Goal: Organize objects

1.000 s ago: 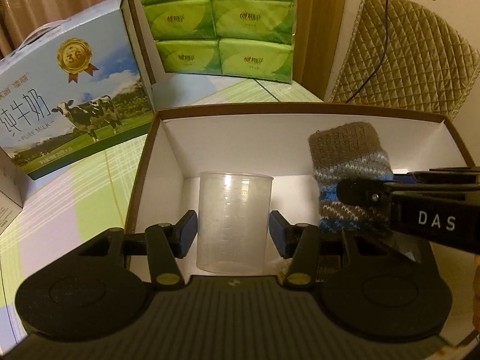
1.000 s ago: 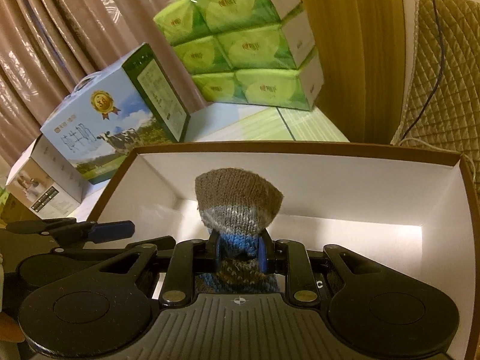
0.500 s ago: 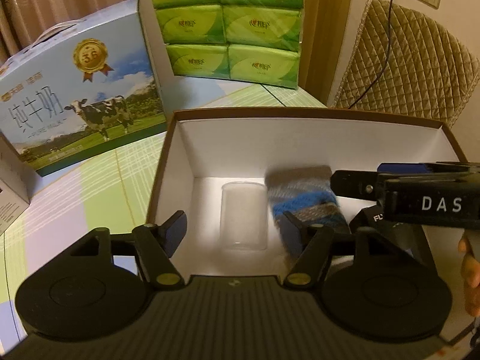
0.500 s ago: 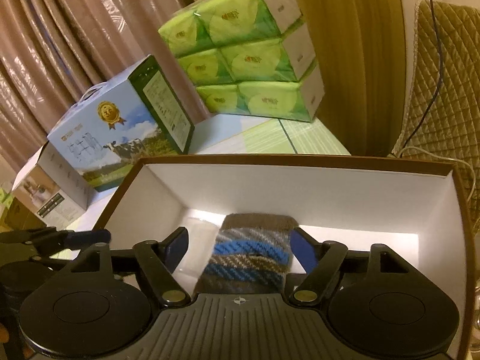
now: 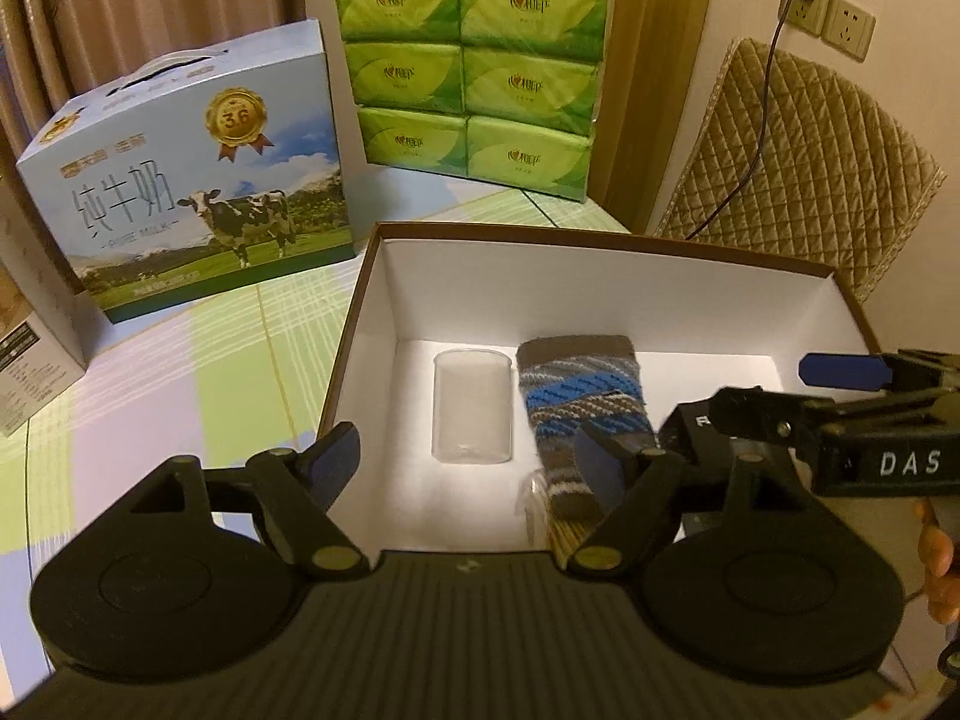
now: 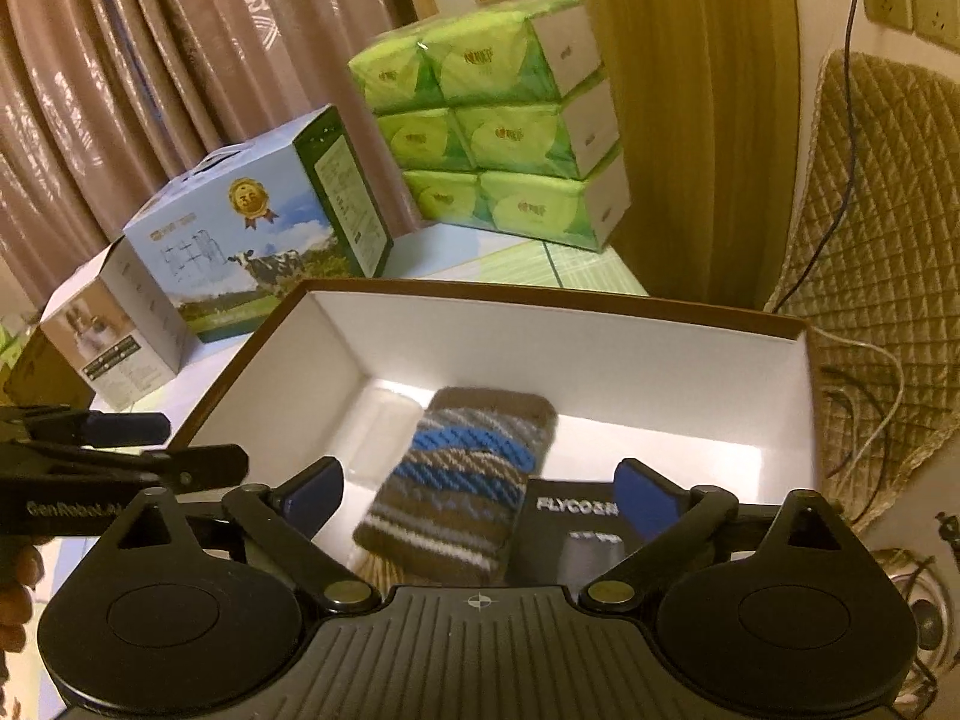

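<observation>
A white-lined cardboard box (image 5: 600,294) with brown rim sits on the table. Inside it stands a clear plastic cup (image 5: 472,407), and a striped knitted sock (image 5: 573,405) lies beside it on the right; the sock also shows in the right wrist view (image 6: 462,480). A black FLYCO box (image 6: 573,531) lies right of the sock. My left gripper (image 5: 468,459) is open and empty above the box's near side. My right gripper (image 6: 480,489) is open and empty above the sock; it shows in the left wrist view (image 5: 840,384) at the right.
A blue milk carton (image 5: 192,180) and a small white box (image 5: 30,348) stand left of the cardboard box on the green checked tablecloth (image 5: 180,378). Stacked green tissue packs (image 5: 474,66) stand behind. A quilted chair back (image 5: 804,180) with a cable is at the right.
My right gripper opened and dropped the sock, which now lies in the box beside the cup. My left gripper opened off the cup. Both grippers have drawn back and up.
</observation>
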